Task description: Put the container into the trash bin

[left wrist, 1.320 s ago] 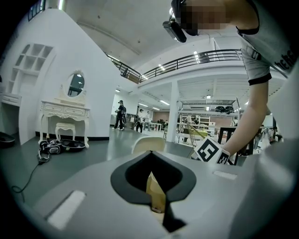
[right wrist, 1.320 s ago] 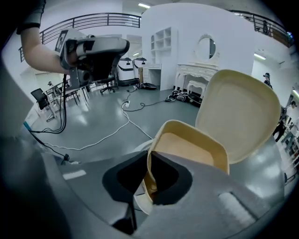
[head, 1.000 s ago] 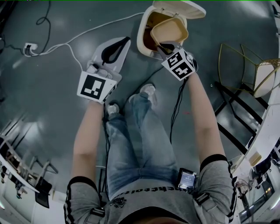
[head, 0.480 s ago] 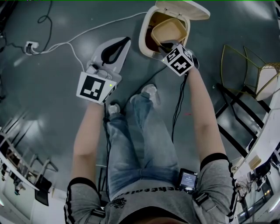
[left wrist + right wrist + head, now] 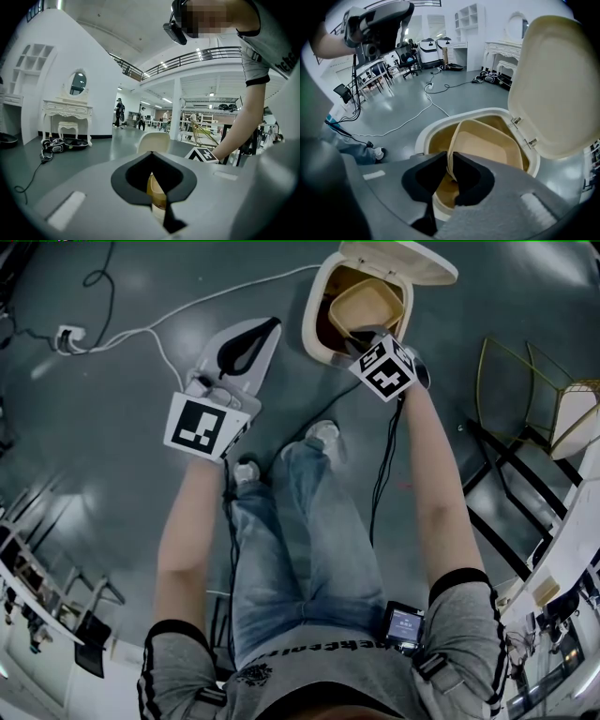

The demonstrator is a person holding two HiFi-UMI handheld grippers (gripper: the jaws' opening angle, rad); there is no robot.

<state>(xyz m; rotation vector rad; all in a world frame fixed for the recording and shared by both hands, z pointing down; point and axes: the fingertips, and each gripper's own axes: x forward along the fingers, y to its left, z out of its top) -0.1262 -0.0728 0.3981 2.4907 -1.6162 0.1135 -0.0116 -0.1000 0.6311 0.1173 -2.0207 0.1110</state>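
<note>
Head view with both gripper views. The trash bin [image 5: 317, 310], cream-coloured and standing on the grey floor [image 5: 94, 427], has its hinged lid [image 5: 398, 259] thrown back upright behind the opening. The container [image 5: 366, 304], a tan, shallow tray with rounded corners, sits tilted inside the bin's mouth, its upper edge near the lid hinge and its lower edge dipping below the rim; it is the only content of the bin that can be made out, and its own hollow shows plain tan surface. The right gripper [image 5: 450, 161] pinches the container's near rim, one black jaw on each side of the thin wall, just over the bin's front edge. The left gripper [image 5: 151, 154] is held to the left of the bin and apart from it, its jaws pressed together tip to tip with nothing between them. A white cable [image 5: 187, 310] runs across the floor to the bin's left.
</note>
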